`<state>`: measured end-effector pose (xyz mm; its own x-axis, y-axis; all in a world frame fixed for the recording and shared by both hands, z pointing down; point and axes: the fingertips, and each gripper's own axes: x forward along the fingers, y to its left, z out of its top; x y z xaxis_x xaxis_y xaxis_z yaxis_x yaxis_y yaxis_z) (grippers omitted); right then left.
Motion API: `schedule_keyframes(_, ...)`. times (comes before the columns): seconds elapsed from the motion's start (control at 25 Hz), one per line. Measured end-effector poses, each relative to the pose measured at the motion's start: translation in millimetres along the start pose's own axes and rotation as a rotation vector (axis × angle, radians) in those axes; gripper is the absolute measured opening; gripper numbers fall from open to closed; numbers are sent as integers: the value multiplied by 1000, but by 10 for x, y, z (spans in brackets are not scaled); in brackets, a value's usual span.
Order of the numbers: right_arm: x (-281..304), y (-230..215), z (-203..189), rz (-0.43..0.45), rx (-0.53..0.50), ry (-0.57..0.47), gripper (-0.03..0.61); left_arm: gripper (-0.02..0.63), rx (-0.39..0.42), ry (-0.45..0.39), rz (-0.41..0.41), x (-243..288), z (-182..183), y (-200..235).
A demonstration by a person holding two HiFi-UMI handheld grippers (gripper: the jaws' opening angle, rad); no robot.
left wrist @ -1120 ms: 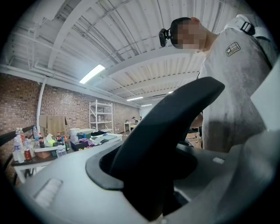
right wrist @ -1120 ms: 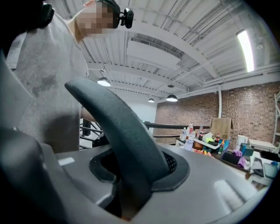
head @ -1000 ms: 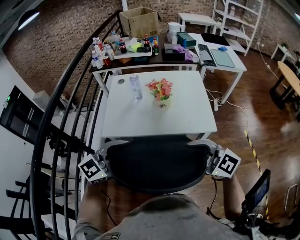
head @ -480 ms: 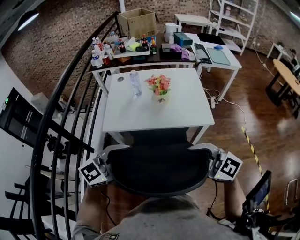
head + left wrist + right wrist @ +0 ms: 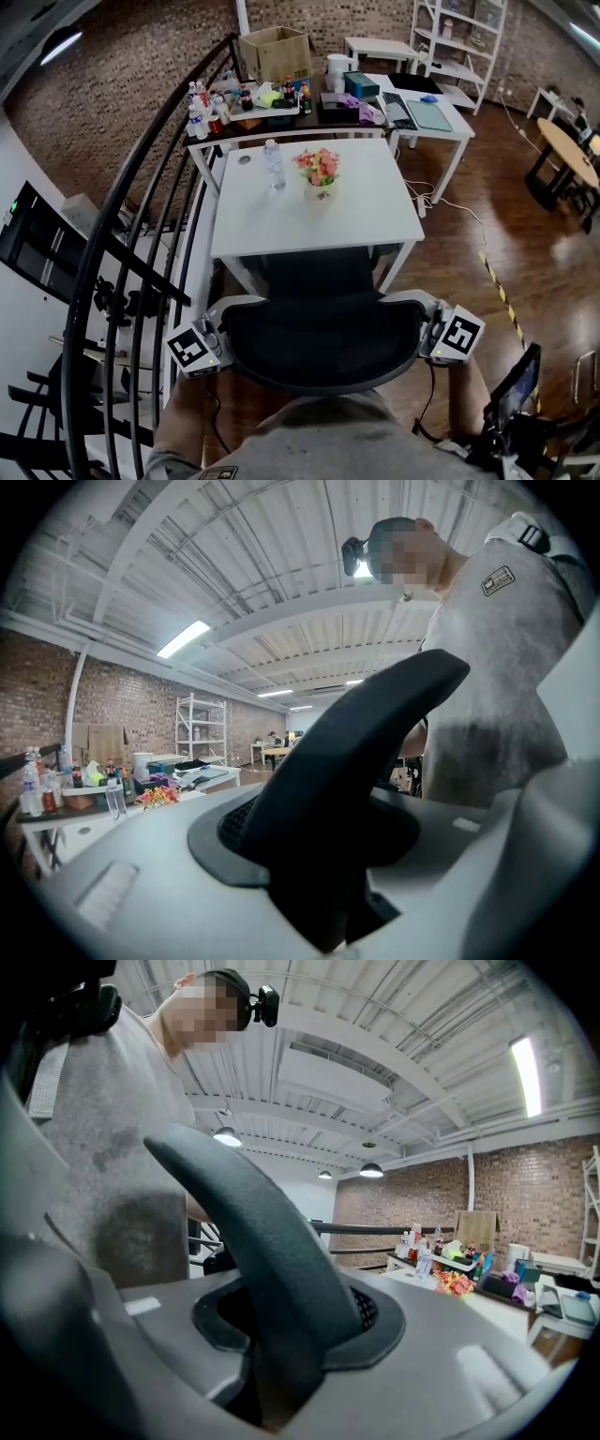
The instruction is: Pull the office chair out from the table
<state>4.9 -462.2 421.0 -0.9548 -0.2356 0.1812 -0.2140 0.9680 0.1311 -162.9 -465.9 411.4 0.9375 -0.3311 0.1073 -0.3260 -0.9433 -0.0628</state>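
The black mesh office chair [image 5: 319,342] with its grey frame stands just in front of the white table [image 5: 281,234], its seat partly out from under the table edge. My left gripper [image 5: 214,343] grips the backrest's left edge and its jaws are closing on it. My right gripper [image 5: 429,328] is shut on the right edge. In the left gripper view the black backrest [image 5: 347,752] rises between the jaws, close to the lens. The right gripper view shows the same backrest [image 5: 272,1251]. The pads are hidden by the chair.
A water bottle [image 5: 274,164] and a pot of flowers [image 5: 319,172] stand on the white table. A black railing [image 5: 141,244] runs along the left. Cluttered tables [image 5: 262,98] and a desk [image 5: 427,117] stand behind. Yellow-black tape [image 5: 497,286] marks the wooden floor on the right.
The chair and both grippers have moved back from the table toward the person. More of the seat shows beyond the table edge.
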Motion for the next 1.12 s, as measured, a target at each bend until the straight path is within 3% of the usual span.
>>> schedule_keyframes(1.12, -259, 1534, 175, -10, 51, 12, 153, 219, 1, -13, -9, -586, 46, -1323)
